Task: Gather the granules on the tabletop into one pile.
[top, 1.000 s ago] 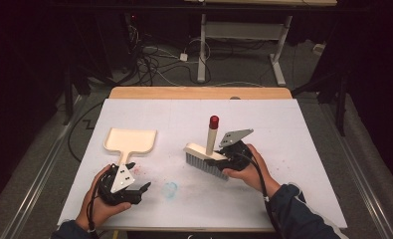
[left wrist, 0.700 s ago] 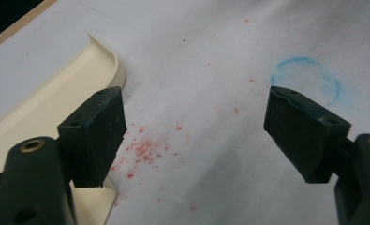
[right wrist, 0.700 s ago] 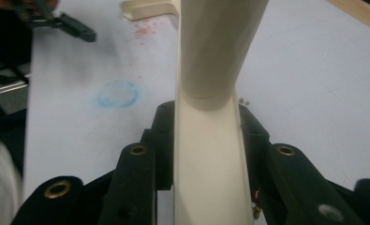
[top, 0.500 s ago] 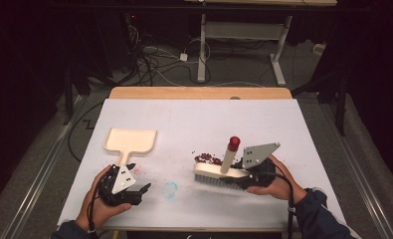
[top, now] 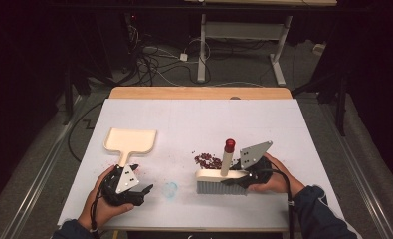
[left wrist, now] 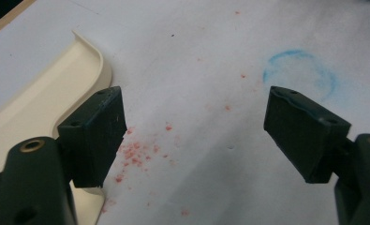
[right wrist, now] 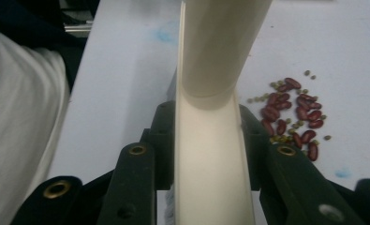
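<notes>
Right claw [top: 244,175] clamps brush [top: 222,180] by its back, near desk's [top: 283,124] front edge; beans [top: 207,160] just behind bristles. Left claw [top: 134,186] gapes empty beside dustpan [top: 131,141] handle, front-left.

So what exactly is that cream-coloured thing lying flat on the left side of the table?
On the white table, look at its left half, just beyond the left gripper, whose jaws stand open. There lies a cream plastic dustpan, its flat tray pointing away and its short handle toward the person. Unlike the brush held in the right gripper beside the beans, it lies free and has no bristles.
</notes>
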`<state>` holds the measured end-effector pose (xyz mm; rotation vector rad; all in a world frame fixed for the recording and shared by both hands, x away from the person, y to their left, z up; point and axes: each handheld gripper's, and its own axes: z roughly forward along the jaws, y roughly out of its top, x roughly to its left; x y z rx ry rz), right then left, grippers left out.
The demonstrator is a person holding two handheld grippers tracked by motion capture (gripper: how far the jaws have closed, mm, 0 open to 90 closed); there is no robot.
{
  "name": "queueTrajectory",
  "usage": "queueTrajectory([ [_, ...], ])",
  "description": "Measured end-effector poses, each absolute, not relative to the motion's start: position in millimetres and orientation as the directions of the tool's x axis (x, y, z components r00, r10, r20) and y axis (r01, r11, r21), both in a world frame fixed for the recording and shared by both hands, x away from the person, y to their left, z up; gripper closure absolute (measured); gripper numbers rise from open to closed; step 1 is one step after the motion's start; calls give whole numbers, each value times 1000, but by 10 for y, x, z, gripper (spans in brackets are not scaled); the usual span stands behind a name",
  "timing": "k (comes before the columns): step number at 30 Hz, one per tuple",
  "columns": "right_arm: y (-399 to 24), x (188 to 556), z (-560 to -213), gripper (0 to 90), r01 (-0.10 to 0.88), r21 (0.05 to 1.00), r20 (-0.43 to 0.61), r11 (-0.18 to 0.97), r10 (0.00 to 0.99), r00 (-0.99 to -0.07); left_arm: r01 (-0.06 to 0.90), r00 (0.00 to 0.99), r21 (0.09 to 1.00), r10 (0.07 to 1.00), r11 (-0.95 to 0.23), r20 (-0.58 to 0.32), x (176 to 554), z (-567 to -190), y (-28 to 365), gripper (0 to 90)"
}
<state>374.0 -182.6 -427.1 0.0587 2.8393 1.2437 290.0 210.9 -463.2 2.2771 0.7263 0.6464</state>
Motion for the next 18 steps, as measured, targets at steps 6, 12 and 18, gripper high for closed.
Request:
queueTrajectory([
  [6,-1727,3896,-4274,667,29,730,-20,683,63,-998,323,727,703,642,-633,244,2906,-4638,2104,205],
  [12,-1655,3988,-4235,672,34,729,-50,683,103,-993,322,731,702,638,-635,241,2908,-4641,2101,205],
  [18,-1705,3964,-4140,675,55,752,-114,656,212,-970,320,735,700,633,-639,242,2909,-4641,2096,205],
])
